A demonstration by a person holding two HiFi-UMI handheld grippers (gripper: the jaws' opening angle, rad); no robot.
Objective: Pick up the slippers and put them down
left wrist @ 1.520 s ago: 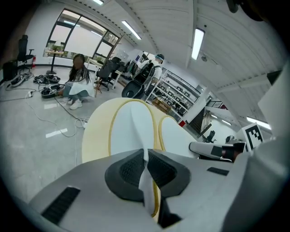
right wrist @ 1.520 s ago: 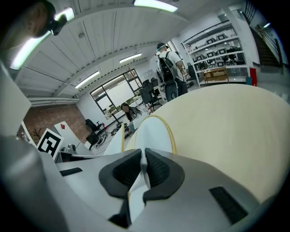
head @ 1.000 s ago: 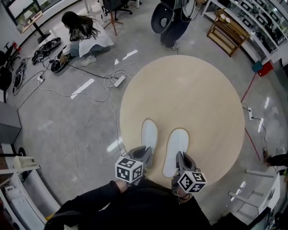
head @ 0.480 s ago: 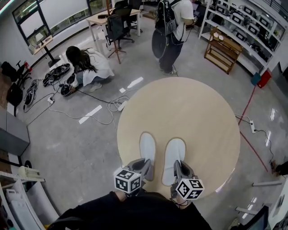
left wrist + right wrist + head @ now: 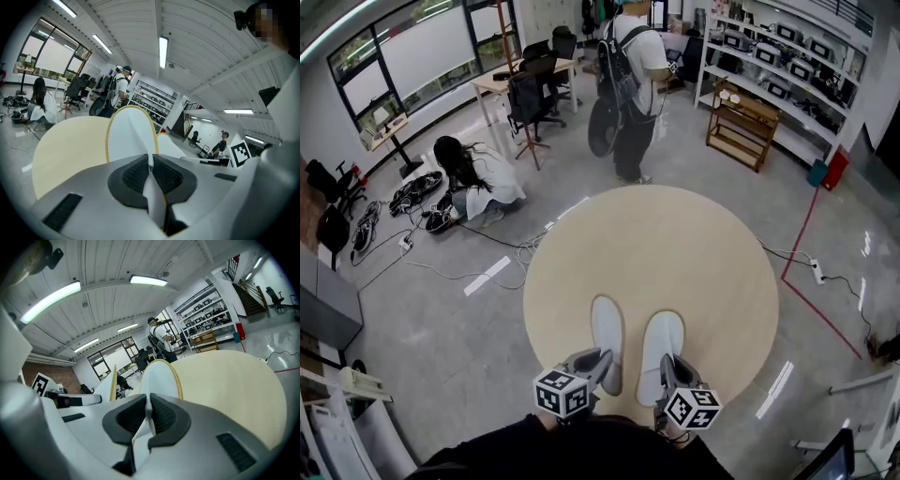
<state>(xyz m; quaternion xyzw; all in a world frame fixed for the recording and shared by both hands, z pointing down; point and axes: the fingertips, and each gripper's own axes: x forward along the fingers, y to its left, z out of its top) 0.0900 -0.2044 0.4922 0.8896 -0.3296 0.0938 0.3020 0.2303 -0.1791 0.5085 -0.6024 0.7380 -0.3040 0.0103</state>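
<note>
Two white slippers with thin tan edges lie side by side over the near part of the round beige table [image 5: 675, 244]. My left gripper [image 5: 598, 360] is shut on the heel end of the left slipper [image 5: 607, 330]. In the left gripper view the pads pinch that slipper [image 5: 129, 136] and its toe points away over the table [image 5: 65, 140]. My right gripper [image 5: 668, 364] is shut on the heel of the right slipper [image 5: 662, 337]. The right gripper view shows its pads clamped on this slipper [image 5: 159, 378]. Whether the toes touch the table I cannot tell.
A person crouches on the floor [image 5: 473, 178] at the left among cables [image 5: 441, 253]. Beyond the table a standing person wears a backpack [image 5: 628, 84]. A desk with chairs [image 5: 525, 84] and a wooden rack [image 5: 745, 122] stand at the back. The table's near edge is by my body.
Both grippers have kept hold of the slippers and moved with them, rising a little. The head view has tilted up, so more of the room shows behind the table.
</note>
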